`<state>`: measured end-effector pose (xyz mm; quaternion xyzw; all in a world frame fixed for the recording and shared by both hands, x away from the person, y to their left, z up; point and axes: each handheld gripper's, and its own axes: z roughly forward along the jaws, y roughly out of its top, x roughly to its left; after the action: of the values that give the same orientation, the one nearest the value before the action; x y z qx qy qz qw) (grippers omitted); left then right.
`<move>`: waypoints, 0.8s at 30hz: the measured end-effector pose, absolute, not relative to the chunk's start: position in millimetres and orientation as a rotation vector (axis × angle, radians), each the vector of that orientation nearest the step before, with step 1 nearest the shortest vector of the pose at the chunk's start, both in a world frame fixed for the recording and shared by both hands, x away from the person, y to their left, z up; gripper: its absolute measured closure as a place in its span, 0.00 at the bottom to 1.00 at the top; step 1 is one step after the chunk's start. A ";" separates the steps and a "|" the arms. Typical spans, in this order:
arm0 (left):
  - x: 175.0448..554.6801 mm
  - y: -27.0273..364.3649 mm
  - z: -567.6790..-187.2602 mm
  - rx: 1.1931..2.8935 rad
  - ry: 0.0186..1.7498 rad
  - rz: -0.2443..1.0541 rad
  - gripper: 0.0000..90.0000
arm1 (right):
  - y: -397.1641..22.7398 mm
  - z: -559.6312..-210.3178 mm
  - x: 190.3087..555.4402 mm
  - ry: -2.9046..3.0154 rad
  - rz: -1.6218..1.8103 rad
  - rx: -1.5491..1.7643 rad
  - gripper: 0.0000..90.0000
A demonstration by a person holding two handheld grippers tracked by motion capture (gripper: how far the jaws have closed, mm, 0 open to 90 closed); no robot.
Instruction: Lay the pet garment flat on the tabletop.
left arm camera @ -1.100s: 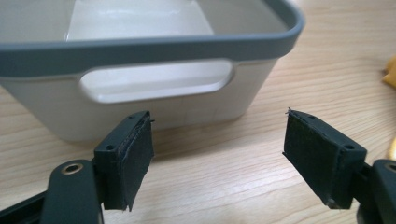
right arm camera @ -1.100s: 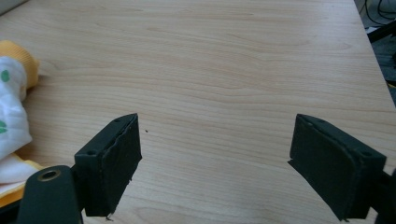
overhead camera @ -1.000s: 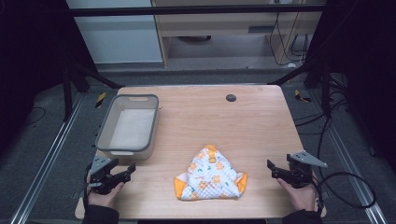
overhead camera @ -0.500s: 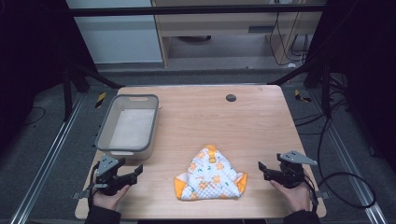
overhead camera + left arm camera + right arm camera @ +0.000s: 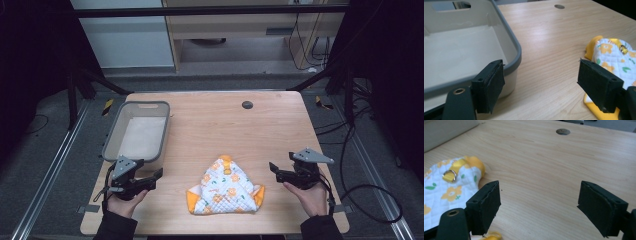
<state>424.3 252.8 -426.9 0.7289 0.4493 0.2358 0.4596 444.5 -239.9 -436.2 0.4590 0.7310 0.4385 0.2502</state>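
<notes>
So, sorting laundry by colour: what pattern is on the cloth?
Orange flowers on white cloth, yellow edging; clearest in the high view.

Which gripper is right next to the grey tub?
The left gripper. It sits beside the near corner of the grey tub, while the right gripper is on the far side of the flowery cloth.

One of each thing on the table, two of the tools.

There is one wooden table (image 5: 210, 120), and on it one grey plastic bin (image 5: 116, 136) and one quilted cloth (image 5: 226, 188) printed with orange flowers and edged in yellow. The cloth carries one metal ring (image 5: 449, 175) on one yellow strap. The tabletop has one round hole (image 5: 247, 104). Two hands come in from the near edge, each with one gripper: a left gripper (image 5: 156, 175) and a right gripper (image 5: 274, 168), two in all, each with two black jaws.
</notes>
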 end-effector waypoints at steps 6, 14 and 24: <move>434.9 237.0 -419.8 1.801 1.071 0.552 0.26 | -230.0 -426.6 453.9 1.997 1.215 1.221 0.22; 448.4 203.8 -423.5 1.863 1.024 0.522 0.28 | -213.9 -428.1 463.4 2.037 1.228 1.200 0.26; 458.1 173.4 -438.2 1.950 0.986 0.474 0.33 | -202.1 -440.2 464.9 2.108 1.234 1.179 0.35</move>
<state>458.1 173.4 -438.2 0.7843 0.3964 0.1904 0.4375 464.9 -202.1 -440.2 0.4246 0.7594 0.4446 0.2131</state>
